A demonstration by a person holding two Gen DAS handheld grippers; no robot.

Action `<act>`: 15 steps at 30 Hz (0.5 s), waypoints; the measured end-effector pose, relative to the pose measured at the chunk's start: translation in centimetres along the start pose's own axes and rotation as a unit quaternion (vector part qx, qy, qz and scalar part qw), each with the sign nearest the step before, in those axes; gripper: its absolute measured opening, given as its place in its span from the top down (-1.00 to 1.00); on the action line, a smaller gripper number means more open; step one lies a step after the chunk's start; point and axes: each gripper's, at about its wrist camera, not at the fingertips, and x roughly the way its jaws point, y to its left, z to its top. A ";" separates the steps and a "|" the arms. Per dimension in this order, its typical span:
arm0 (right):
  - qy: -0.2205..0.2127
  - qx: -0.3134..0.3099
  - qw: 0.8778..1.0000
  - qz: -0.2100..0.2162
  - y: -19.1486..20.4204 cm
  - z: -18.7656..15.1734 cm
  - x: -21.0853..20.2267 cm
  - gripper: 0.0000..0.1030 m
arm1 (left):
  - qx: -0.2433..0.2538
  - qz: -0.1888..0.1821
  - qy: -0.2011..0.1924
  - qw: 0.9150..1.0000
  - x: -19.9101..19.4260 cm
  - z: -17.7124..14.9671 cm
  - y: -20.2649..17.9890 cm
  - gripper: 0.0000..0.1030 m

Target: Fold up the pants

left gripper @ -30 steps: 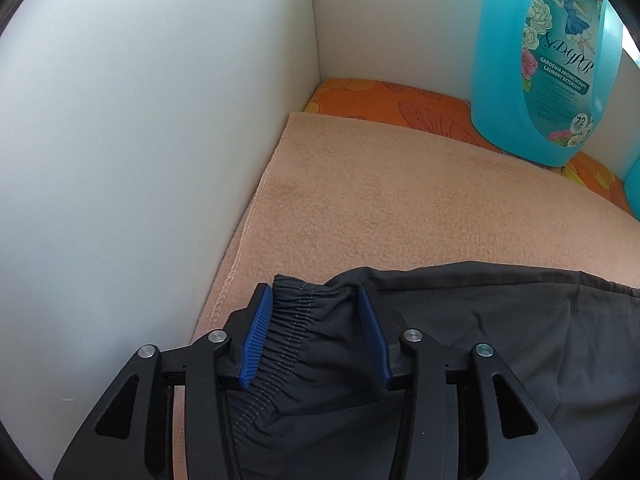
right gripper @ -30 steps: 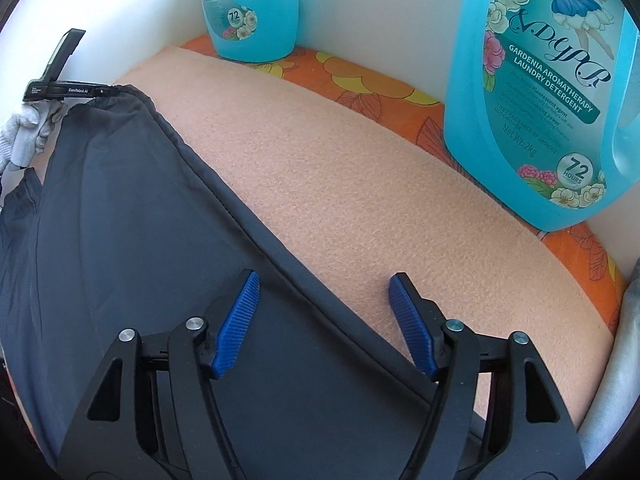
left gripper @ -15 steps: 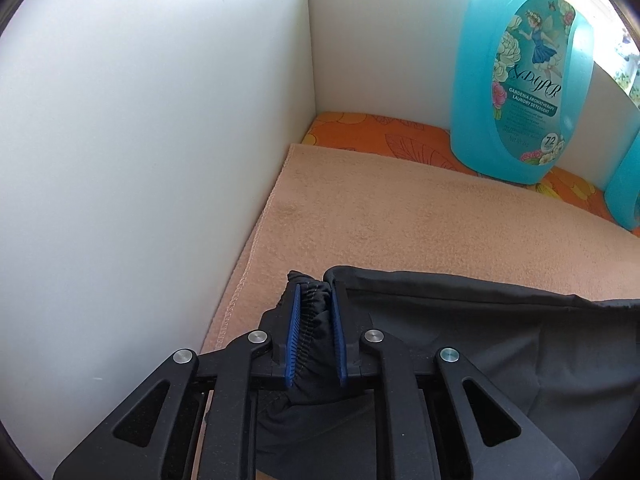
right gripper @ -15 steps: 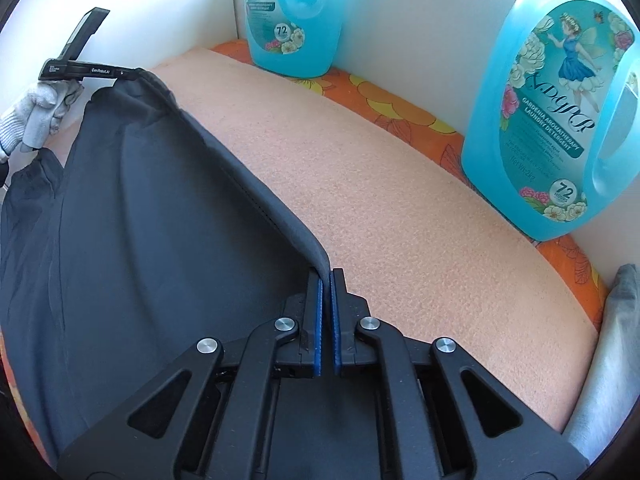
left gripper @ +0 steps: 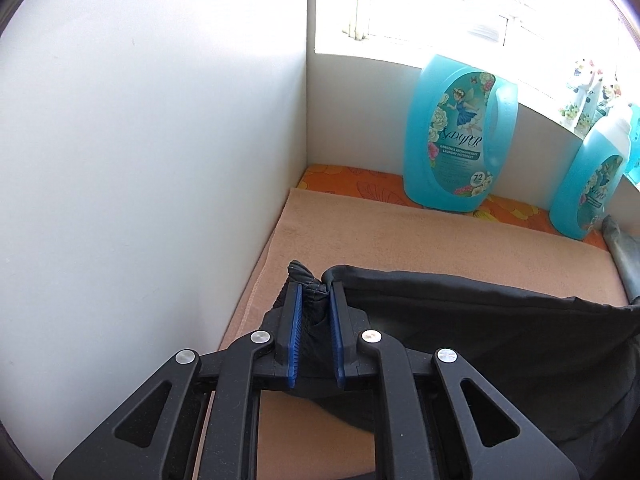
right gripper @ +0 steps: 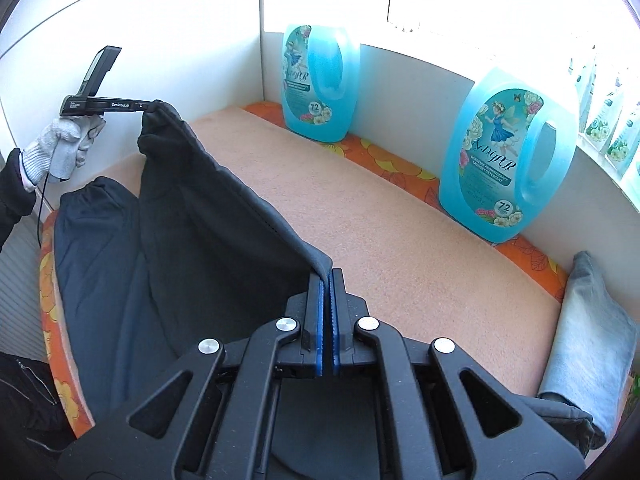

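Here the left gripper is clamped on the bunched elastic waistband of the dark pants, its blue pads having just closed in with the fabric wadded between them. The right gripper is pinched tight on the pants' upper edge, its pads nearly together with only the thin cloth caught at their tips. Between the two grips that edge runs taut and raised off the peach towel, while the rest of the pants hangs down and lies on the towel, one leg bunched at the near left side in the right wrist view. In that view the left gripper shows at the far left, held by a hand in a grey knit glove with a dark sleeve behind it. The towel lies on an orange flowered cloth inside white walls. Two blue detergent bottles stand at the back, and a pale blue folded garment lies at the right edge of the towel.
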 end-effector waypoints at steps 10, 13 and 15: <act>-0.019 -0.024 0.999 0.016 7.1 -5.3 -7.9 0.94 | -0.028 -0.030 -0.044 0.998 -8.8 -5.4 1.7 0.78; -0.007 -0.033 0.999 0.029 9.9 -8.0 -8.7 0.94 | -0.036 -0.038 -0.045 0.998 -10.4 -8.0 2.9 0.78; 0.002 -0.039 0.999 0.035 11.6 -9.6 -8.8 0.94 | -0.037 -0.041 -0.037 0.998 -10.9 -9.9 3.6 0.78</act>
